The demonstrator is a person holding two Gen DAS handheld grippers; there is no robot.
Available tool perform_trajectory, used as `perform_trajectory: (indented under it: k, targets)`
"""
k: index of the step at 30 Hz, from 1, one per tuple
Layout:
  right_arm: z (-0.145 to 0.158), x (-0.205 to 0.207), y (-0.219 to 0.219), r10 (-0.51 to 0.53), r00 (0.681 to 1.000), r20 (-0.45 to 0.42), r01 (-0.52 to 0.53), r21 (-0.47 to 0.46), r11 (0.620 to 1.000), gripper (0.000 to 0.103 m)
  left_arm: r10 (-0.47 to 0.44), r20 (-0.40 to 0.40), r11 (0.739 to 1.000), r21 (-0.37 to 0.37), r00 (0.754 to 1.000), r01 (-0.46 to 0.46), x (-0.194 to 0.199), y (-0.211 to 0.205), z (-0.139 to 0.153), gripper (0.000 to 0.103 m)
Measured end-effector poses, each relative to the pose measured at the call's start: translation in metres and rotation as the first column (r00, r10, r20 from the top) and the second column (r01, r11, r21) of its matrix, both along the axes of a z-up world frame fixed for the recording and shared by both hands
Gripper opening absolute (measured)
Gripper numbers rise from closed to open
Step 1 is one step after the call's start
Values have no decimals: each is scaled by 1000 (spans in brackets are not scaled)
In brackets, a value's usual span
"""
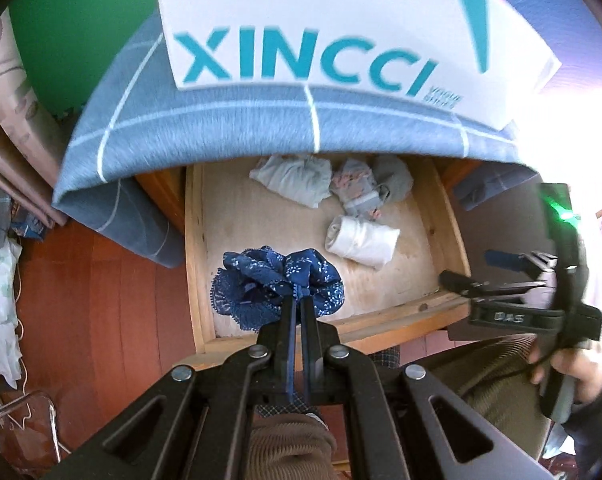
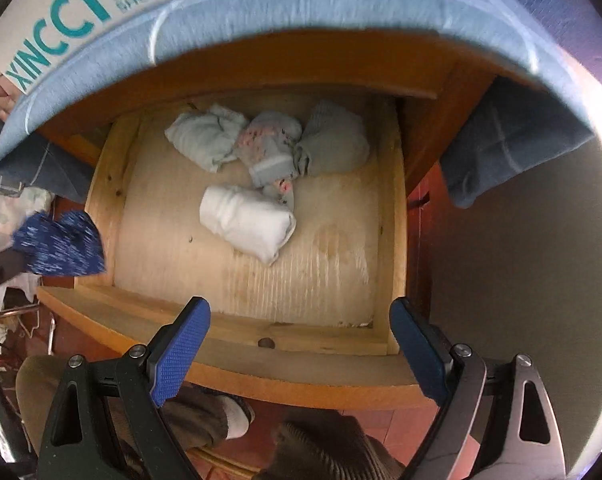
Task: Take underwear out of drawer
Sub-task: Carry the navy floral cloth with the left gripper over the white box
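The left gripper (image 1: 299, 300) is clamped tight on a bunch of dark blue lace underwear (image 1: 277, 286), its two fingers pressed together with the fabric pinched at their tips. In that view the blue bunch hangs over the near left corner of the open wooden drawer (image 1: 199, 240); from the right wrist view the same bunch (image 2: 61, 246) sits just outside the drawer's left wall, clear of the floor of the drawer.

The right gripper (image 2: 299, 354) points down over the drawer's front board (image 2: 237, 364), its blue-padded fingers (image 2: 181, 356) spread wide with nothing between them. In the left wrist view this gripper (image 1: 473, 284) shows at the drawer's near right corner, with a person's hand (image 1: 573, 368) on its handle.

Further into the drawer, near its middle, lies a white rolled garment (image 2: 247, 222), well ahead of the open fingers. Behind it, against the drawer's back, three more bundles lie touching in a row: a pale blue one (image 2: 207, 140) on the left, a grey floral one (image 2: 269, 148) in the middle, a plain grey one (image 2: 335, 142) on the right.

Above the drawer's back edge hangs a blue checked cloth (image 1: 261, 124), and on it rests a white shoe box (image 1: 321, 28) with teal lettering
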State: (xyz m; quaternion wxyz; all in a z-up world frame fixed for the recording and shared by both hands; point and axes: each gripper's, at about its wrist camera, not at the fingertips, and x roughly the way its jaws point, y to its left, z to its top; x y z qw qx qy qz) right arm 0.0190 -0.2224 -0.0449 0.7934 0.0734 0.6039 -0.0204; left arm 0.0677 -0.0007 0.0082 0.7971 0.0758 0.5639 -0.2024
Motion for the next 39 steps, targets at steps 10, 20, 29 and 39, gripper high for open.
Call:
perform_trajectory:
  k: [10, 20, 29, 39]
  targets:
    - [-4, 1, 8, 51, 999, -6, -51, 10, 999, 89, -28, 79, 998, -56, 996, 33, -11, -1, 62, 2]
    - [-6, 2, 10, 59, 998, -2, -59, 23, 998, 89, -35, 244, 990, -127, 969, 68, 2, -4, 181, 2]
    - [-8, 4, 8, 62, 998, -15, -61, 45, 997, 89, 9, 346, 993, -112, 938, 32, 54, -12, 242, 2]
    - [-10, 5, 8, 80, 997, -23, -78, 62, 995, 89, 4, 352, 998, -59, 936, 18, 127, -57, 216, 2]
